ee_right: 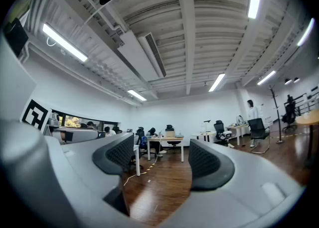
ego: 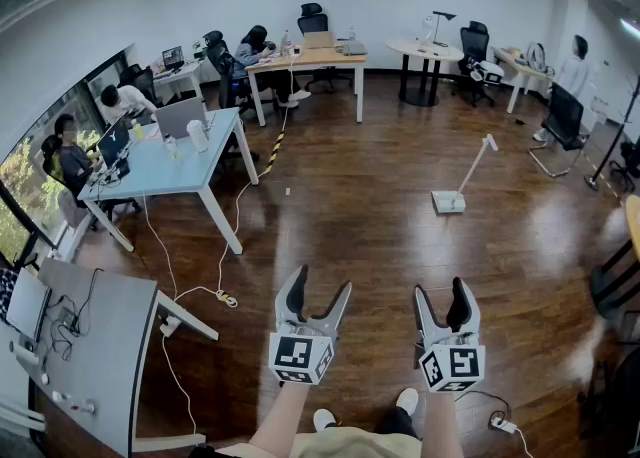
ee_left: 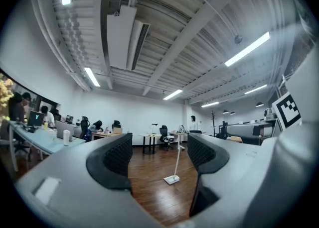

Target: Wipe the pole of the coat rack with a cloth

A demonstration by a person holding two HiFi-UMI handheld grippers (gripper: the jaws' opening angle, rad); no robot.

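Jaws: both pairs stood wide apart, nothing between | left gripper (ego: pixel 323 282), right gripper (ego: pixel 441 289) hung over wood floor (ego: pixel 360 206) | coat rack (ego: pixel 610 146) well apart, far right

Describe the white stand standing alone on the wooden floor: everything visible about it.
The white stand is a slim pole rising from a flat square base. In the head view the pole leans to the right and ends in a small head, too small to make out. It is white all over and looks like painted metal or plastic. It stands by itself in the open middle of the dark wooden floor, and only its base touches the floor.
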